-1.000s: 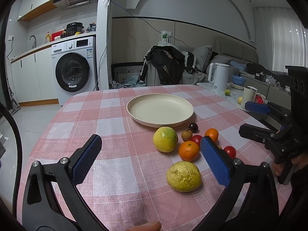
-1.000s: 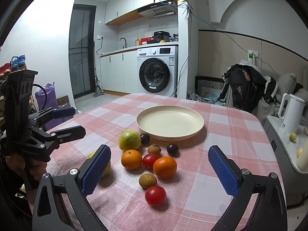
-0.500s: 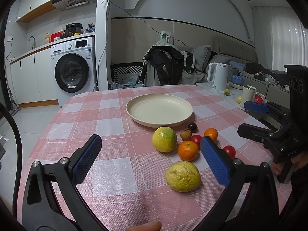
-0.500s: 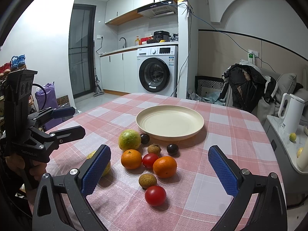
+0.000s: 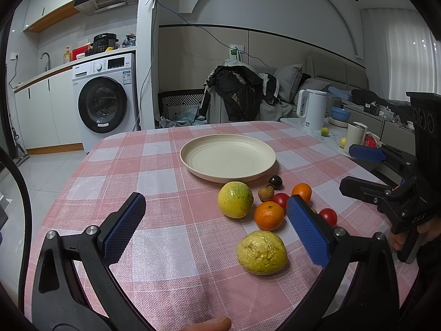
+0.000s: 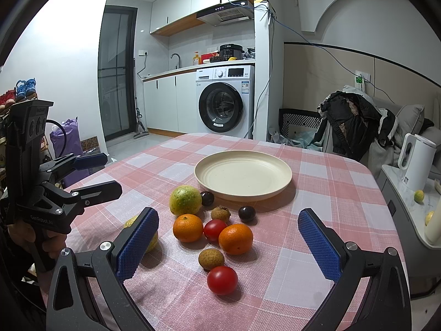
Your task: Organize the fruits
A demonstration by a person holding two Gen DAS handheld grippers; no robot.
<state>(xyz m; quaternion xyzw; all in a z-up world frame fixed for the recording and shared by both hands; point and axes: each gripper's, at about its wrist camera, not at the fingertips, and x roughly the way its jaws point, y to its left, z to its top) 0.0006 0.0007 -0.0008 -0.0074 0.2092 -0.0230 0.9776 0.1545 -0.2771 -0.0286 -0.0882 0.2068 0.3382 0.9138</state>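
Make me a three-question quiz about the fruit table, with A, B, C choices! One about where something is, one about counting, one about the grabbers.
1. Where is the plate?
A. behind the fruit
B. under the fruit
C. on the floor

2. How many oranges?
A. one
B. two
C. four

3. The right gripper is:
A. shut on a tomato
B. shut on the plate
C. open and empty

Answers:
1 A, it sits bare past the pile.
2 B, one orange and another orange.
3 C, its blue pads stand wide apart; the left gripper too.
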